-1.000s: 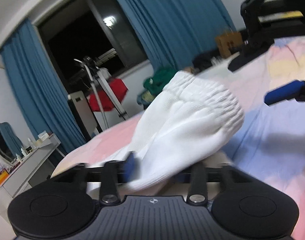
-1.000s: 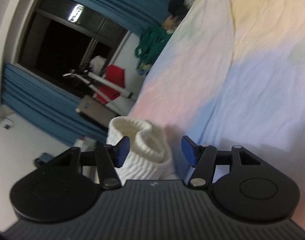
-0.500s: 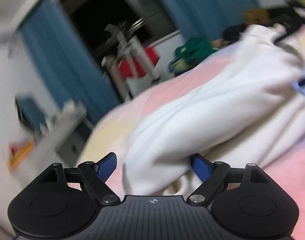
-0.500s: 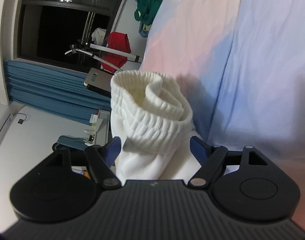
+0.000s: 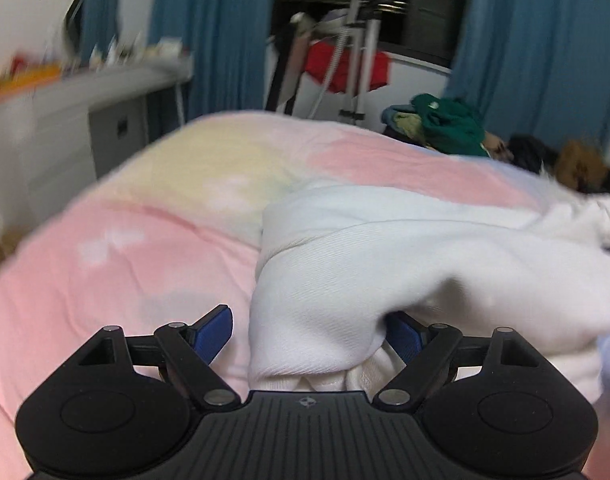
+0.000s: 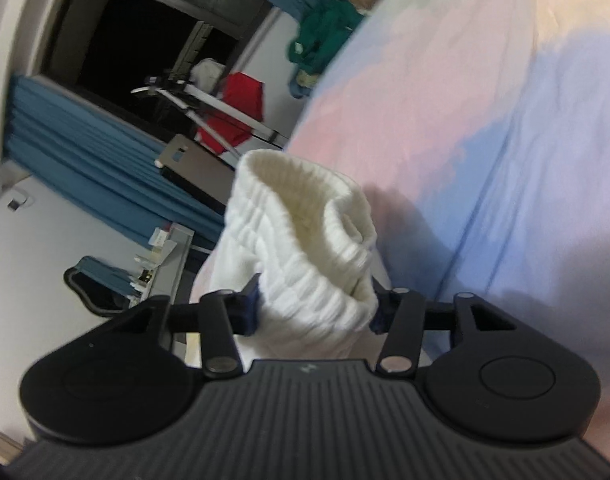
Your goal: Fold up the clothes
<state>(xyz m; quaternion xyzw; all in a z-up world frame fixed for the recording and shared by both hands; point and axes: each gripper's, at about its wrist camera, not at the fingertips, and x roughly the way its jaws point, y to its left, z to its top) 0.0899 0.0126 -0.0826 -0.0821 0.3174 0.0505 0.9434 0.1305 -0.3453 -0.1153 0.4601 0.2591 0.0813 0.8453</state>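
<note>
No writing is legible. One white garment (image 5: 405,264) lies on the pastel bedspread (image 5: 145,240); the left gripper (image 5: 309,334) is spread wide around a fold. The right gripper (image 6: 315,308) clamps its ribbed cuff (image 6: 305,236) above the bedspread.

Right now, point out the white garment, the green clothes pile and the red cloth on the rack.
white garment (image 5: 385,264), left wrist view, on its bunched upper fold.
green clothes pile (image 5: 449,126), left wrist view, on the heap's middle.
red cloth (image 6: 235,118), right wrist view, on its centre.
</note>
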